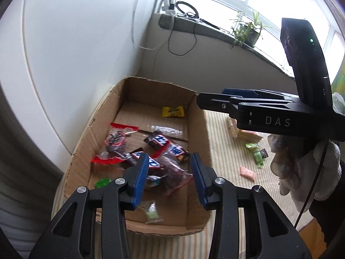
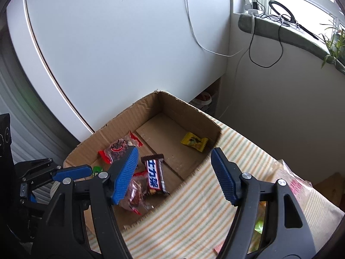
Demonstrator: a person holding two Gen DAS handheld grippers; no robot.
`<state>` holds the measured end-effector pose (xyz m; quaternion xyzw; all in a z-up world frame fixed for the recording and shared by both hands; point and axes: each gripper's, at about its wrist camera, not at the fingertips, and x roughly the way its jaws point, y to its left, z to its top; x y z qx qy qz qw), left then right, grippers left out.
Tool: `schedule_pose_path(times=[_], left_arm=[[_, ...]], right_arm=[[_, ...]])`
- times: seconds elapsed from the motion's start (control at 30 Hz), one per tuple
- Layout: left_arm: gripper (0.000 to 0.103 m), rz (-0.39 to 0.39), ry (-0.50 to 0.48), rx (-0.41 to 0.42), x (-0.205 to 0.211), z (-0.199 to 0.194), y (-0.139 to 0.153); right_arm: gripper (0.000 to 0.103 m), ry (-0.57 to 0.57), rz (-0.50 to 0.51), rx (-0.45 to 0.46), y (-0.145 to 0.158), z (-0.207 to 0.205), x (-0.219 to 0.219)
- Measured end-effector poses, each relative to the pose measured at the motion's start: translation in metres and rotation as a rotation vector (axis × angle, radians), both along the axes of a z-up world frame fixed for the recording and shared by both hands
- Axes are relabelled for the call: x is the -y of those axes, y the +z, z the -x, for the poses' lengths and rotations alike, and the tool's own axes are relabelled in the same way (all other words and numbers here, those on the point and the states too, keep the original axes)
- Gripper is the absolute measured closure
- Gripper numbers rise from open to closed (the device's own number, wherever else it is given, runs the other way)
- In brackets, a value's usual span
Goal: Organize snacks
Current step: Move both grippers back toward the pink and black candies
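Observation:
An open cardboard box [image 1: 198, 129] [image 2: 189, 108] holds several snacks: chocolate bars with blue lettering [image 1: 166, 144] [image 2: 154, 177], red-ended clear packets of dark sweets [image 1: 115, 142] [image 2: 117, 147], a yellow packet [image 1: 173, 111] [image 2: 194, 141] and small green candies [image 1: 152, 213]. My left gripper [image 1: 170, 179] is open and empty just above the box's near end. My right gripper [image 2: 176, 177] is open and empty above the box's right wall; it also shows side-on in the left wrist view [image 1: 254, 104], fingertips hidden.
The box stands on a striped cloth [image 1: 226, 151] [image 2: 194, 215]. Loose snacks lie on the cloth right of the box: green packets [image 1: 256, 153], a pink one [image 1: 248, 172], a tan pack [image 1: 245, 132]. A white wall panel [image 2: 118, 54] is behind; windowsill with plant [image 1: 248, 32].

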<state>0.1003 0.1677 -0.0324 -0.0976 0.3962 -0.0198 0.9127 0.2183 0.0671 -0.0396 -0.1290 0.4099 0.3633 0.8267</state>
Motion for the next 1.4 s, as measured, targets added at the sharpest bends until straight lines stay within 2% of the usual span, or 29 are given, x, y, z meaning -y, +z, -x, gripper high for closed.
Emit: schedule_pose_path(times=[0.4,0.63,0.83,1.07,1.33,1.37,1.4], left_arm=[[0.064,-0.076,-0.074,0.027,0.048,0.003,0.004],[0.064,-0.056,-0.115,0.031,0.066,-0.001,-0.005],[0.064,-0.043,-0.187,0.01,0.098,-0.008,-0.02],[0.064,-0.001,-0.261,-0.052,0.132,-0.01,-0.046],[0.064,0.034,-0.281,-0.155,0.161,-0.02,-0.081],[0.064,0.036,-0.279,-0.162,0.162,-0.022,-0.083],[0.064,0.04,-0.279,-0.171,0.163,-0.024,-0.086]], right_arm=[[0.03,-0.08,0.004,-0.007,0.005,0.003,0.067],[0.031,-0.105,-0.014,-0.016,0.001,0.015,0.114],[0.03,-0.142,0.065,0.031,-0.001,0.026,0.159],[0.031,-0.218,0.063,-0.06,-0.018,0.013,0.205],[0.031,-0.271,0.016,-0.168,-0.047,-0.001,0.234],[0.032,-0.269,0.008,-0.177,-0.049,-0.001,0.234],[0.039,-0.261,-0.009,-0.195,-0.05,-0.002,0.235]])
